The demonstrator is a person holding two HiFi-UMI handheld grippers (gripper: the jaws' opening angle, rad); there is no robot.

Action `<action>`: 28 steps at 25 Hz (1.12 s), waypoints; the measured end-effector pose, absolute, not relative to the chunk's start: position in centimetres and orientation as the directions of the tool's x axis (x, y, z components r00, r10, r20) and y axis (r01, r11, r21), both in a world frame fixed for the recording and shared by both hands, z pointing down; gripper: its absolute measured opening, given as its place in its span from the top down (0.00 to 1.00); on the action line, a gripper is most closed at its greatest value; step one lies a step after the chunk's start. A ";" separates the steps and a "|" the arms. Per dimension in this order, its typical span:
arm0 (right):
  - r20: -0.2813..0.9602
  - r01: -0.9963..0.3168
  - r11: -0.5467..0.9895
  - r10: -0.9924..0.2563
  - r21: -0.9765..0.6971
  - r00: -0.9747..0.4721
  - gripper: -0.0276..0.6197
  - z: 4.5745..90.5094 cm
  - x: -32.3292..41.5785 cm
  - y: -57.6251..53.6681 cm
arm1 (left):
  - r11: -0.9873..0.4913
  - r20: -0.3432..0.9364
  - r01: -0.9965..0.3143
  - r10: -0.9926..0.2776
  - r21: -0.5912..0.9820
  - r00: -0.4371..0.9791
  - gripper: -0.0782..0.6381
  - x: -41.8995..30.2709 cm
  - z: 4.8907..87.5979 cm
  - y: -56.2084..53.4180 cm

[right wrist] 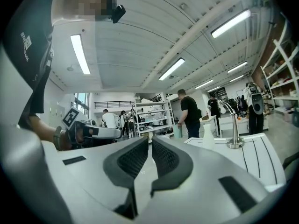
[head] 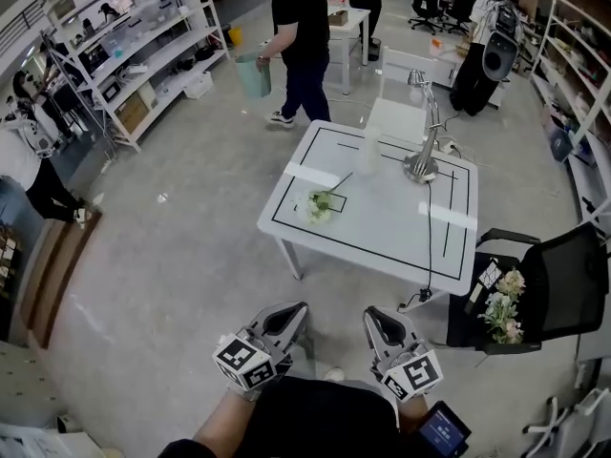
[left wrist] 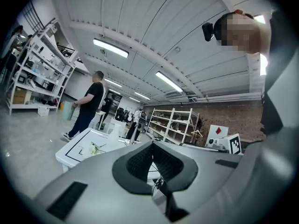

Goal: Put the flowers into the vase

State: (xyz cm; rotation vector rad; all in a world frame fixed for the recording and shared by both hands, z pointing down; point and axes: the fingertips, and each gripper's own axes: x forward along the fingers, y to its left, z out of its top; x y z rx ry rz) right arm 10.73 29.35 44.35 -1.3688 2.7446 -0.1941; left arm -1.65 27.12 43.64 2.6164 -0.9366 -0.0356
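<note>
On the white table (head: 449, 256) lies a white flower with a green stem (head: 323, 203); the left gripper view also shows this flower (left wrist: 96, 148). A pale translucent vase (head: 370, 151) stands farther back on the table, and it appears in the right gripper view as the vase (right wrist: 209, 125). More flowers (head: 503, 305) rest on a black chair (head: 563, 284) to the right of the table. My left gripper (head: 296, 310) and right gripper (head: 374, 315) are held close to my body, well short of the table. Both are shut and hold nothing.
A metal desk lamp (head: 421, 165) stands beside the vase, its cable running over the table's front edge. A person in black (head: 301, 36) stands beyond the table holding a green bin. Shelving (head: 134, 46) lines the left wall. Bare floor lies between me and the table.
</note>
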 end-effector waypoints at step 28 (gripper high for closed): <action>0.117 -0.822 0.550 -0.816 -0.146 -0.567 0.91 47.5 6.2 10.9 | -0.711 0.110 -0.569 -0.581 0.414 0.806 0.88 -6.5 46.7 6.9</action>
